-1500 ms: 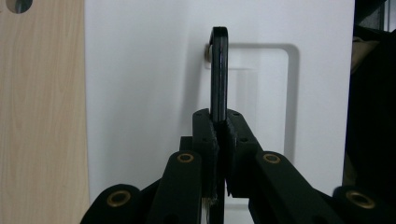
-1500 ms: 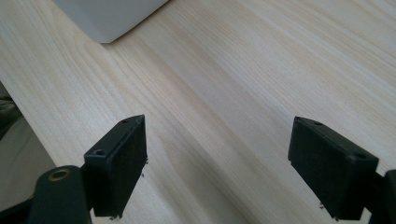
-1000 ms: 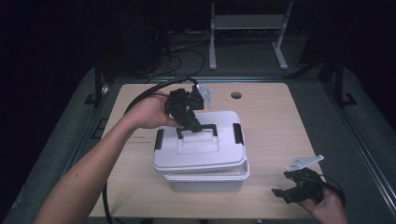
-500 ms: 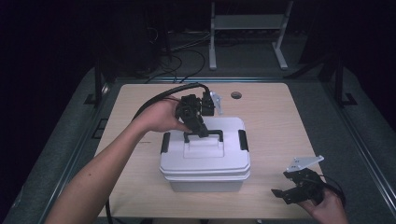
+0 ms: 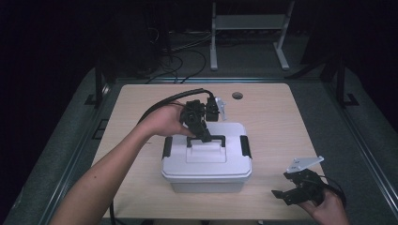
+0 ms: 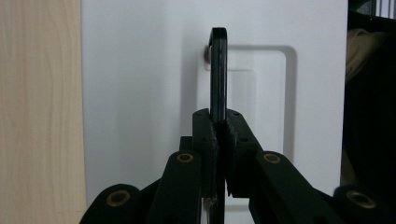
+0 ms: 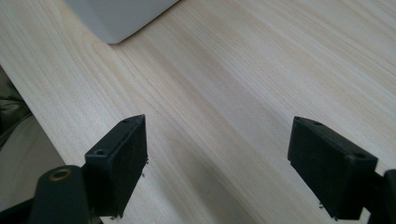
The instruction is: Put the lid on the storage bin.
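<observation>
Since a second ago the white box (image 5: 206,161) has slid toward 12 o'clock and squared up, lid seated; left tongs (image 5: 205,137) went with it, right tongs (image 5: 293,190) have not shifted. Left tongs are closed hard on the black carry handle (image 6: 218,70) — handle raised, thin bar edge-on, its long axis running 9-to-3 across the lid in the high view. Box sits mid-worktop (image 5: 277,122), directly below the left tongs; any lift goes straight up through that handle. Right tongs rest wide open at 5 o'clock, holding nothing, well apart from the box. Box is smooth moulded plastic, rounded corners, black side latches (image 5: 245,145); worktop is pale wood grain, matte.
</observation>
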The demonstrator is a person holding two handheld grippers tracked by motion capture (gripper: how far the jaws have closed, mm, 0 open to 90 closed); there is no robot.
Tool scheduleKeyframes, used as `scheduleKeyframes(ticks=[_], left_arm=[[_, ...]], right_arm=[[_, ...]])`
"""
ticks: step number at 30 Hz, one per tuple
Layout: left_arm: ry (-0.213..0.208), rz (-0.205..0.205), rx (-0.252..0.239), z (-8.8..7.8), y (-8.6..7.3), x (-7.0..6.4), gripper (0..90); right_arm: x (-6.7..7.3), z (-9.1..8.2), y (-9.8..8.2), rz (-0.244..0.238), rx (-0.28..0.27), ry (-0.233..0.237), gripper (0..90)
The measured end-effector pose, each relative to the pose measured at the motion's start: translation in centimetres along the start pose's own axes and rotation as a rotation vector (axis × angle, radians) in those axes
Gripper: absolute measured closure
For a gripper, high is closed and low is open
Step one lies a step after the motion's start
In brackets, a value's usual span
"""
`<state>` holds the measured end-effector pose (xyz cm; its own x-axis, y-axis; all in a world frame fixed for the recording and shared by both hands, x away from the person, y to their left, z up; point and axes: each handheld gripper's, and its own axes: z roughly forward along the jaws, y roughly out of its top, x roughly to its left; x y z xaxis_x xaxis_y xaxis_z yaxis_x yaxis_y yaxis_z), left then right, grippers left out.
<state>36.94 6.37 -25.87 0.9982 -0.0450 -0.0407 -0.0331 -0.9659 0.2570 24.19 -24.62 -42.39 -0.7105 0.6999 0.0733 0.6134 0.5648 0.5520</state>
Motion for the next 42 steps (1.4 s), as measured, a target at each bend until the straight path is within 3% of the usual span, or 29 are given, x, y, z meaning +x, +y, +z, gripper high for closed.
scheduleKeyframes(ticks=[10,14,22,27,33,42], left_arm=[[-0.009,0.006,0.015,0.6,0.3,0.0,83.6],[-0.012,0.006,-0.021,0.0,0.3,-0.2,79.6],[-0.003,0.009,-0.025,-0.5,-0.2,-0.4,70.0],[0.003,-0.005,-0.067,-0.9,-1.1,-0.5,66.4],[-0.004,-0.005,-0.085,-0.9,-1.7,-0.6,61.0],[0.021,-0.016,-0.109,-1.7,-2.2,-1.1,52.1]], right_arm=[[-0.1,0.0,0.0,0.003,-0.002,0.0,19.3],[-0.1,0.0,-0.1,0.005,-0.001,0.002,19.3],[-0.1,0.1,0.1,0.003,0.002,0.002,19.2],[-0.2,0.2,0.3,0.003,-0.002,0.005,19.0],[-0.3,0.4,0.4,0.01,-0.004,0.005,18.9],[-0.4,0.1,0.1,0.022,-0.009,-0.005,18.6]])
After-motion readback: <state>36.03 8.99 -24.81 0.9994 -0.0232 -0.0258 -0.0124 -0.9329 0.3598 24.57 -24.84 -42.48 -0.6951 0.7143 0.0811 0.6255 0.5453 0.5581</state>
